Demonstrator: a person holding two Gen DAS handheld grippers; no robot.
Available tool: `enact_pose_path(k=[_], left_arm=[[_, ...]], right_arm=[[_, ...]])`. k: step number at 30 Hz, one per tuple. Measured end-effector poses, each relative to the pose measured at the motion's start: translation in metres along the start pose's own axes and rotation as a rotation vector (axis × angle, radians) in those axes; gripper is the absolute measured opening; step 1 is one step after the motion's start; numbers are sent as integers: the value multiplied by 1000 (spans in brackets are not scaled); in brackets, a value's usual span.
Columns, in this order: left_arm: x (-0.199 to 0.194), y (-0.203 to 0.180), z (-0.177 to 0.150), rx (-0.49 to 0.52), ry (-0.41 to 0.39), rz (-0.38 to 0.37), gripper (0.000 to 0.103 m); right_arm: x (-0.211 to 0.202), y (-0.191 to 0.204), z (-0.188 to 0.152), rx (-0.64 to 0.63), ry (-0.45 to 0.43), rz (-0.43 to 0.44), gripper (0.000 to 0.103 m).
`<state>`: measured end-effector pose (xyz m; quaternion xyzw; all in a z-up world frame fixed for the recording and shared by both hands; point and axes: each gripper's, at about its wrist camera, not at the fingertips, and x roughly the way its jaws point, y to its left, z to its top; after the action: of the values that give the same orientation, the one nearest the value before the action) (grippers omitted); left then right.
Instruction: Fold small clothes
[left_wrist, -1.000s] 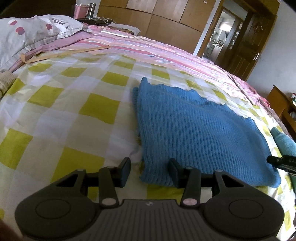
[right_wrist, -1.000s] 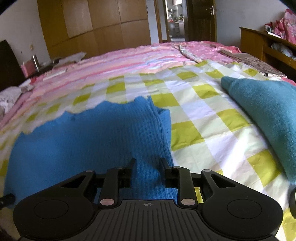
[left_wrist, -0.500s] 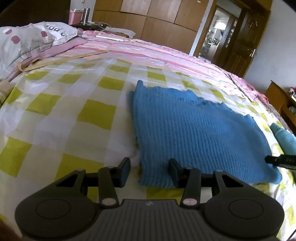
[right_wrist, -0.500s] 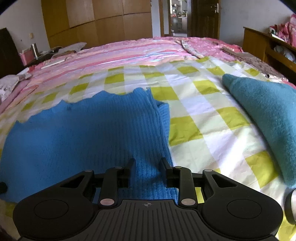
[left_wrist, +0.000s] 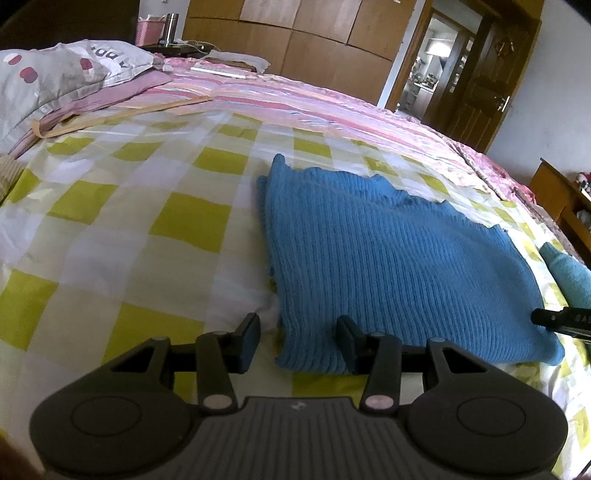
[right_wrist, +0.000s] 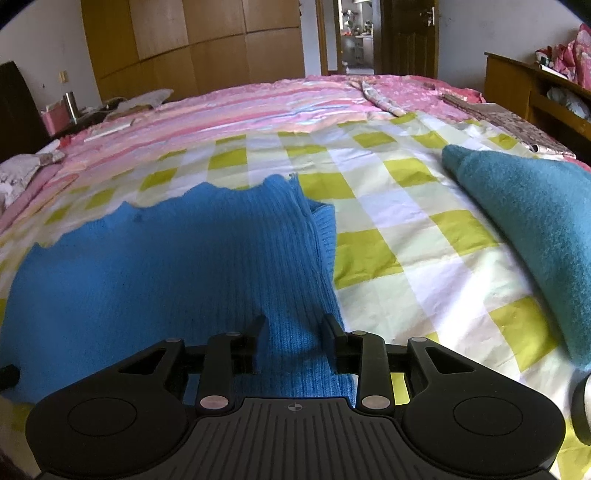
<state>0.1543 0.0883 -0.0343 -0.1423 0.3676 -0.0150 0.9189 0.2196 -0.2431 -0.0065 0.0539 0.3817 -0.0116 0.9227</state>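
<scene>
A blue ribbed knit garment lies flat on the yellow-and-white checked bed sheet. My left gripper is open, low over the garment's near left corner, with that corner between the fingers. In the right wrist view the same garment fills the left half. My right gripper is open over its near right corner, the knit edge lying between the fingers. The right gripper's tip shows at the right edge of the left wrist view.
A folded teal towel lies on the sheet to the right of the garment. Pillows sit at the far left. A pink striped cover covers the far bed. A wooden cabinet stands at right.
Both grippers have drawn back and risen slightly from the garment's near edge. The garment lies as before and both grippers stay open.
</scene>
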Motion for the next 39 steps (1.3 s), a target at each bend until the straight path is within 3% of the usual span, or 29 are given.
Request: enact_pose_path(k=[6, 14, 27, 33, 39], left_arm=[[-2, 2, 1, -13, -1, -9, 51], [-1, 4, 2, -39, 9, -33, 51], [-1, 4, 2, -58, 27, -81, 51], [0, 5, 3, -82, 39, -114, 51], [1, 8, 3, -104, 46, -130, 51]], right_arm=[[0, 3, 0, 0, -2, -5, 32], [-9, 31, 15, -21, -14, 65, 32], [12, 198, 42, -350, 53, 341, 42], [30, 250, 43, -454, 121, 384, 48], [50, 274, 47, -472, 174, 361, 51]])
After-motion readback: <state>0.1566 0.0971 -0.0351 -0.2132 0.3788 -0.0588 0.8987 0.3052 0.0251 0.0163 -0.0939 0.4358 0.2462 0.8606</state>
